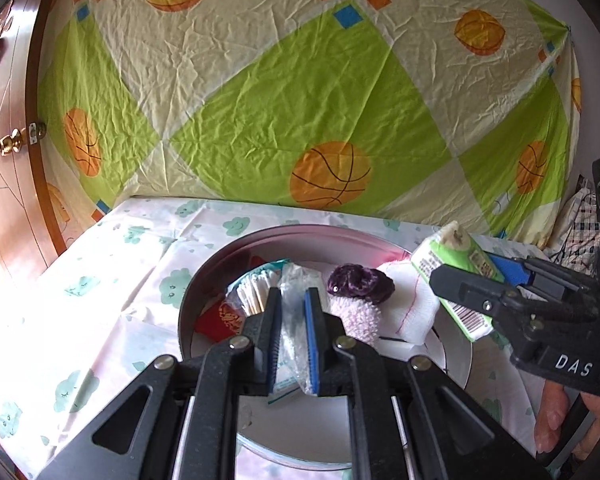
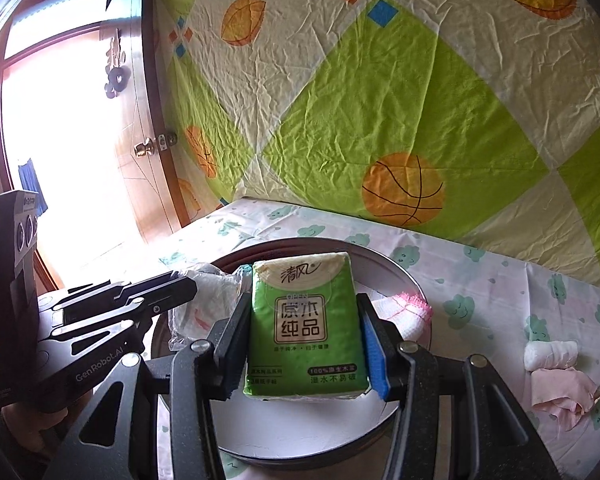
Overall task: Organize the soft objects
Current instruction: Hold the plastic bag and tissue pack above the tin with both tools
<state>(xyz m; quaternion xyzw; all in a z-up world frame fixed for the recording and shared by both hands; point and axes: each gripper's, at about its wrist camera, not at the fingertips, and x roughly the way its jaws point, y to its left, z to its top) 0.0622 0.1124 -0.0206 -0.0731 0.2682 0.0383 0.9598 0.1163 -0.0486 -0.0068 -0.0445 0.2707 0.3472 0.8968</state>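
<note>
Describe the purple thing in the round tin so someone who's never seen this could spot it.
Find the round metal tin on the cloud-print tablecloth. Inside, toward its back, the purple velvet scrunchie sits bunched atop a pale pink fuzzy sock, beside folded white gauze. It's the only dark, shiny item there.

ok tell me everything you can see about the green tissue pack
The tissue pack is a soft rectangular packet in glossy green plastic, cream at its top end, printed with Chinese characters and a barcode on one side. The right gripper is shut on its two long sides, holding it above the round metal basin.
</note>
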